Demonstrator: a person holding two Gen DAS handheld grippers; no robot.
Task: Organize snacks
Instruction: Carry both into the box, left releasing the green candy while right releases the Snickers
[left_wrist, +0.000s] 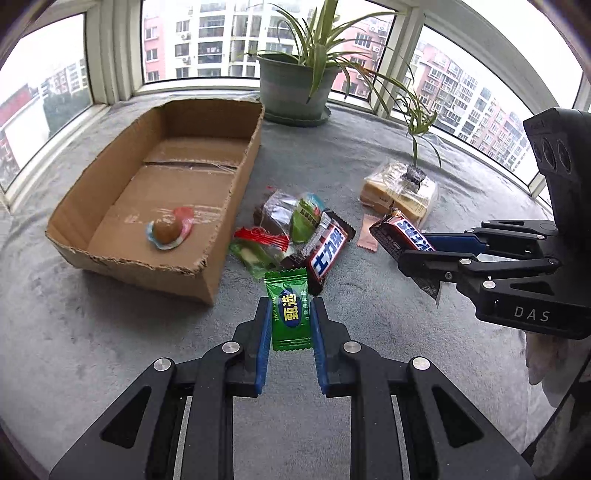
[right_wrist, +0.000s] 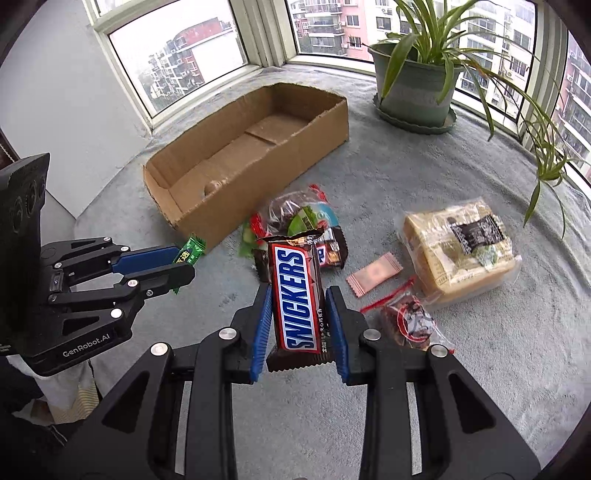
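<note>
Closest to us, the left claw (left_wrist: 289, 317) is clamped on a green candy (left_wrist: 289, 309). The candy is tiny and light. Its wrapper is thin and crinkly, so it could slip; the pads pinch it across the middle, which looks like the safest spot.

The right claw (right_wrist: 300, 314) is clamped on a Snickers bar (right_wrist: 298, 295). The bar looks stiff and a bit heavier. Its shiny wrapper may be slippery. The pads squeeze its long sides low down, and most of the bar sticks out past them, so it might tip.

Both snacks are up off the gray mat (left_wrist: 92, 332).

A little farther on lies a pile of snacks (left_wrist: 291, 236), with a second Snickers (left_wrist: 325, 251) on top. Beside the pile is a small pink packet (right_wrist: 373, 272), a clear bag with a red tie (right_wrist: 406, 321), and a soft pack of bread (right_wrist: 458, 251). These look squashy, so a gentle pinch is best.

The cardboard box (left_wrist: 221, 206) sits just beside the pile. Inside is one round candy (left_wrist: 168, 232). The box walls stand up, so I think each snack must go over the edge first.

Farthest back is a plant pot (left_wrist: 295, 88) by the window. Its long leaves hang over the bread side.
</note>
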